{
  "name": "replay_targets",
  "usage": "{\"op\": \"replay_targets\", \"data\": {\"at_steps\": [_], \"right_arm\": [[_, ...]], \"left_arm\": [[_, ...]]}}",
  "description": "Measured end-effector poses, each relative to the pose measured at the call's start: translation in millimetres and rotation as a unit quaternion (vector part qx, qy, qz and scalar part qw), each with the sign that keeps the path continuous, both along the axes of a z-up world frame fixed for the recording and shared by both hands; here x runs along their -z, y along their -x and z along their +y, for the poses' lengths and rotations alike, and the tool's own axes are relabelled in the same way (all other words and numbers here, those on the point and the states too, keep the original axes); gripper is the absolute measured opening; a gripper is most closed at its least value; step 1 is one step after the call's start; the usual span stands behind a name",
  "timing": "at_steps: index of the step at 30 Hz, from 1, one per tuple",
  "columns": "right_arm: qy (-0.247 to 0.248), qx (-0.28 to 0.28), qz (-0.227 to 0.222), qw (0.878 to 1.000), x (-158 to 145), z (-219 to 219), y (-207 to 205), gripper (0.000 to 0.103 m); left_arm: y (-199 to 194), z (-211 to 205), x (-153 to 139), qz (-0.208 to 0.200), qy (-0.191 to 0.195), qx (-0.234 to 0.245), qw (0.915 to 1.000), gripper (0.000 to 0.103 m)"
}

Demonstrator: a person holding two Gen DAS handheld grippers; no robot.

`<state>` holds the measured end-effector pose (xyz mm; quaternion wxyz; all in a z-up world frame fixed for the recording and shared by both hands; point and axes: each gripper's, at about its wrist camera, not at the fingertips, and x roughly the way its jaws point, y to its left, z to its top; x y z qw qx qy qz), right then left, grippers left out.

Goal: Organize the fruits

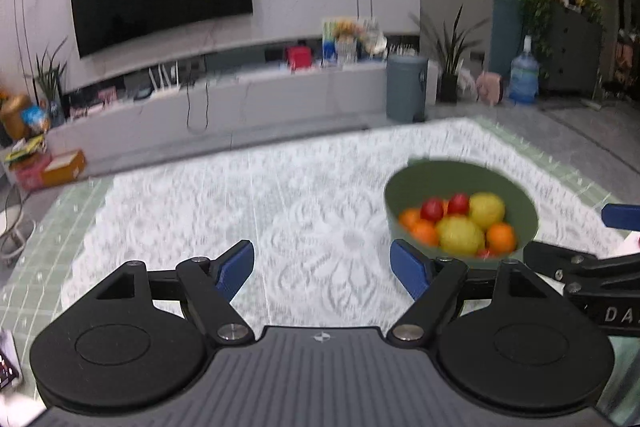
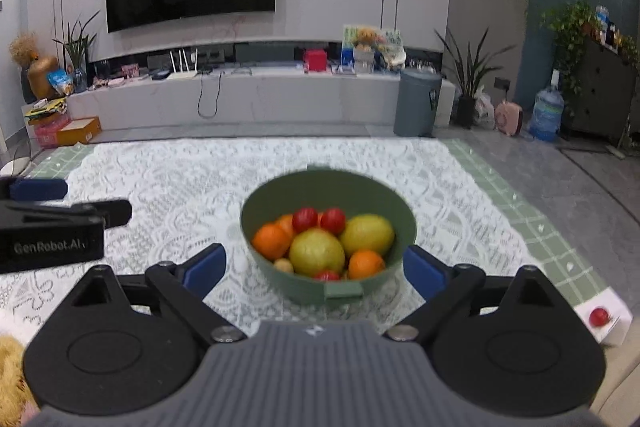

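Left wrist view: left gripper spread wide, empty, over lace cloth; green bowl of fruit off right.

Right wrist view: right gripper wide, empty, framing bowl; best lowered squarely over one fruit, avoiding rim.

Left wrist view: green bowl motion-blurred, its near rim hidden behind left tool's right finger. Right tool cut off by right edge. Right wrist view: small red fruit near right edge blurred, kind unclear; tan item in bowl half buried, unidentifiable. Shelf clutter too small to tell.
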<state>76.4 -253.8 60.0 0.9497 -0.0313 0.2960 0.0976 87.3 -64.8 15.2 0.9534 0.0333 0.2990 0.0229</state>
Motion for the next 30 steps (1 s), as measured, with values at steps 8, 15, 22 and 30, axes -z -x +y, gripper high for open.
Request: {"op": "replay_targets", "data": {"at_steps": [8,15,22,30], "right_arm": [[-0.004,0.003,0.033,0.999,25,2,-7,0.092],[-0.010,-0.004,0.045,0.999,31,4,-13,0.092],[-0.001,-0.004,0.038,0.999,30,7,-11,0.092],[0.000,-0.004,0.039,0.999,30,7,-11,0.092]], "left_arm": [[3,6,22,0.038,0.007,-0.008,0.9992,0.091],[1,7,29,0.054,0.012,-0.009,0.9984,0.091],[1,8,31,0.060,0.010,-0.008,0.9981,0.091],[2,8,30,0.061,0.009,-0.008,0.9980,0.091]]}}
